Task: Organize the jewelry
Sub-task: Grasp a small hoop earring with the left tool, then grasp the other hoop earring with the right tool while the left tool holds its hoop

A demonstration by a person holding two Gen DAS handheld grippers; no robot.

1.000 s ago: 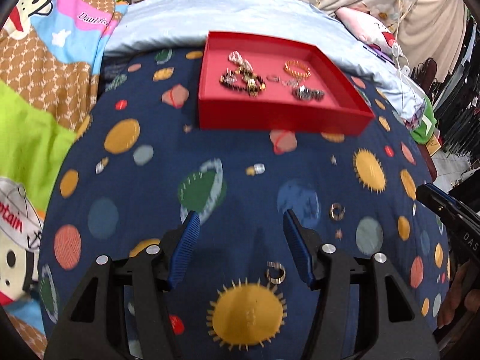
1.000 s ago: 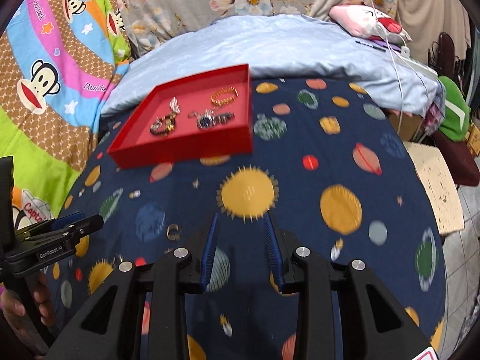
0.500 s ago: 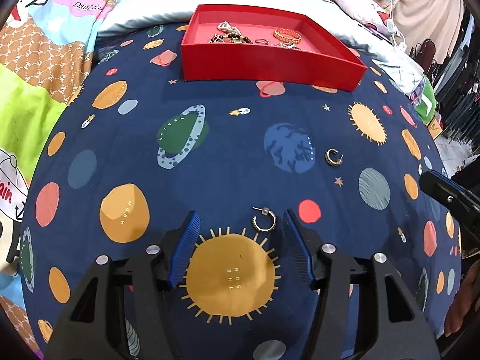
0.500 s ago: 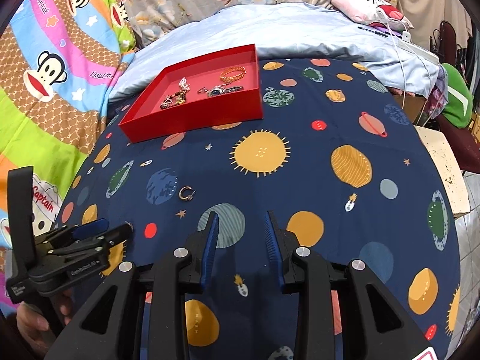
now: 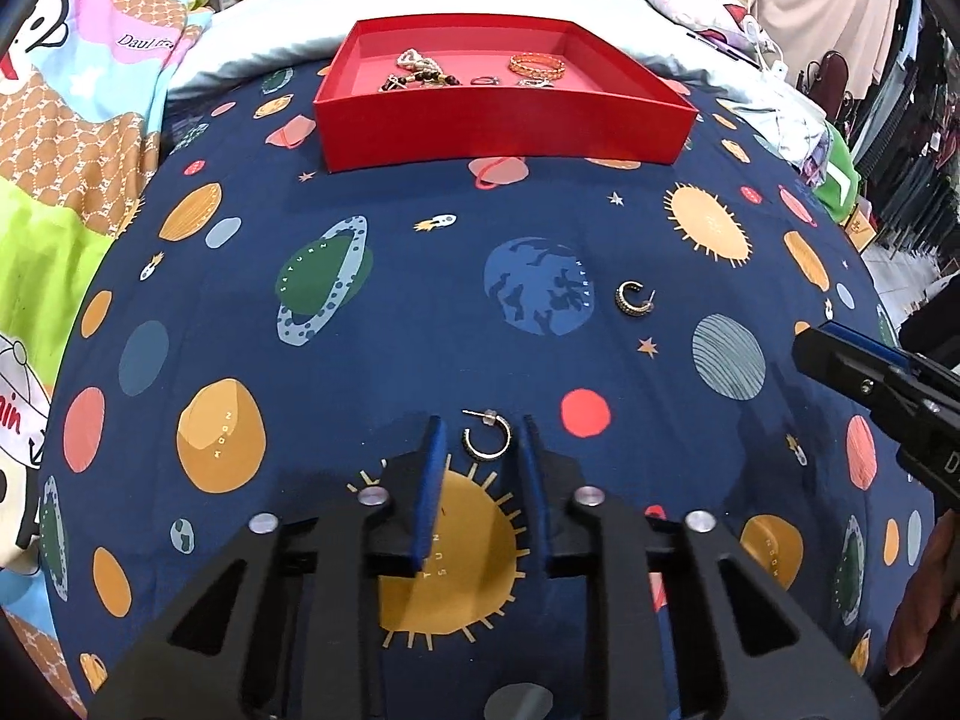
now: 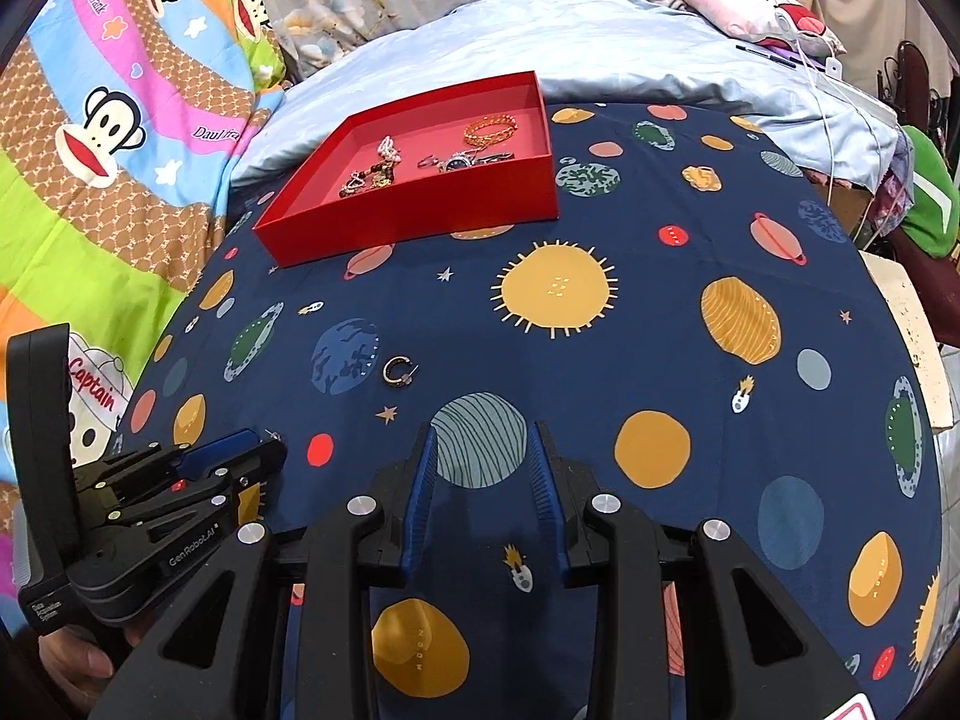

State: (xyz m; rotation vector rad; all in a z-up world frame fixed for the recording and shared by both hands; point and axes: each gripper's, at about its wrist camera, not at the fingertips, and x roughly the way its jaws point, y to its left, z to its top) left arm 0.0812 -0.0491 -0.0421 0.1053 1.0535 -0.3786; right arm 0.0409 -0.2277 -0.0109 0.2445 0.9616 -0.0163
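On my left wrist view, the left tool [image 5: 483, 438] sits low over the navy planet-print bedspread [image 5: 420, 312], its blue pads [image 5: 433, 468] having just been closing. A gold hoop earring [image 5: 487, 437] lies flat on the cloth right between the fingertips, at the top edge of a printed yellow sun. The pads flank it closely on both sides, with a sliver of cloth showing on each side, so I read the jaws as narrowed around the earring but not clamped on it.

My right tool [image 6: 483, 462] hangs over a striped grey-blue planet print, jaws partly apart with nothing between them, only cloth. From that view the left tool shows at the lower left edge, with a hand [image 6: 78, 654] below it.

Further out, a second hoop earring [image 5: 633, 299], darker and chunkier, lies alone beside the printed blue Earth, well apart from both tools and ahead-left of the right one [image 6: 399, 371].

Beyond that, at the far side of the bedspread, stands the red tray [image 5: 504, 120]. Inside I can make out a gold bracelet [image 5: 537, 66] toward the right, a beaded piece [image 5: 420, 72] toward the left, and some small silver items between them, too small to tell apart. Behind the tray lies a pale blue quilt [image 6: 600, 42].
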